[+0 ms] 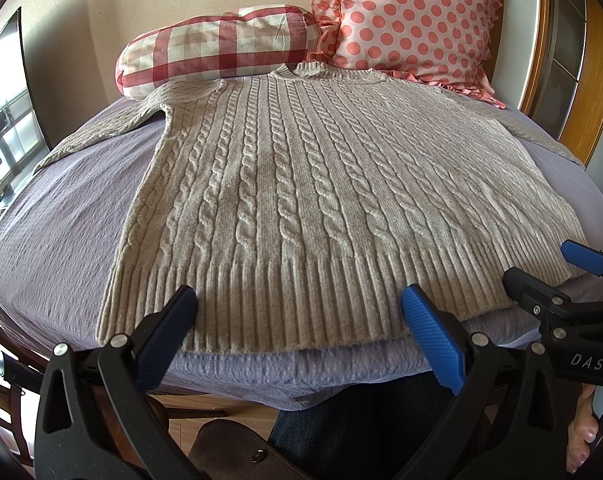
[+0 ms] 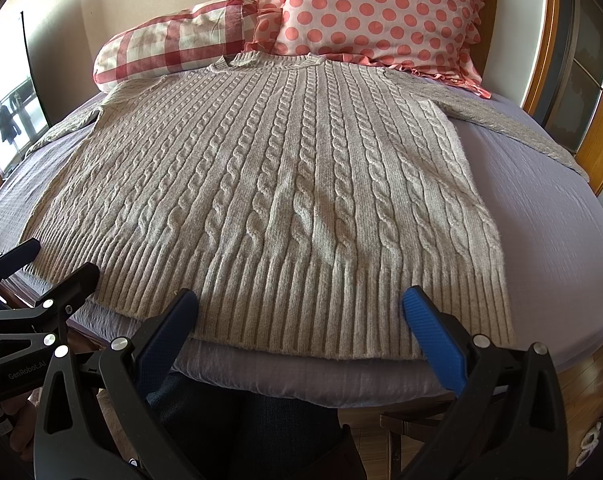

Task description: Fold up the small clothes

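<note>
A grey cable-knit sweater [image 1: 301, 184] lies flat on the bed, front up, neck toward the pillows, both sleeves spread out to the sides. It also shows in the right wrist view [image 2: 269, 184]. My left gripper [image 1: 299, 300] is open and empty, just above the ribbed hem near its left half. My right gripper [image 2: 301, 302] is open and empty over the hem's right half; it also shows at the right edge of the left wrist view [image 1: 549, 268]. The left gripper shows at the left edge of the right wrist view [image 2: 49, 264].
The bed has a lilac cover [image 1: 61, 216]. A red-and-white checked bolster [image 1: 221, 48] and a pink polka-dot pillow [image 1: 413, 20] lie at the head. A wooden bed frame [image 2: 589, 120] curves on the right. The person's dark trousers [image 2: 237, 424] are below the near edge.
</note>
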